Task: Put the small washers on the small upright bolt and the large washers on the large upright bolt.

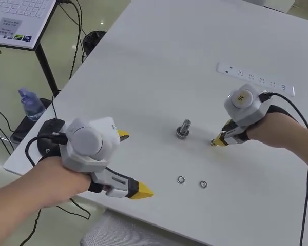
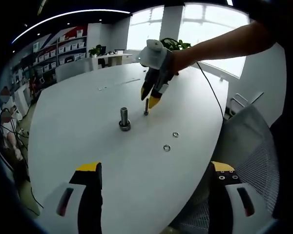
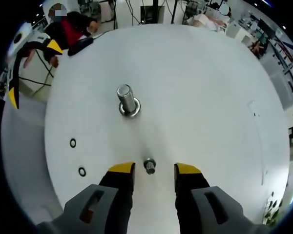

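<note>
head view: left gripper (image 1: 133, 164) jaws apart, empty; two washers (image 1: 180, 179) flat on table (image 1: 143, 61) near large bolt (image 1: 183, 129) | left gripper view: right gripper (image 2: 149, 99) over small bolt (image 2: 146, 108) | right gripper view: jaws open astride it, not touching; risk: a nudge could topple it, thin washers may slip

Bright, even daylight from blown-out windows (image 2: 142, 34), soft shadows, fisheye bending at the edges.

White table (image 1: 159, 61), power strip (image 1: 256, 78), blue bottle (image 1: 31, 104)
</note>
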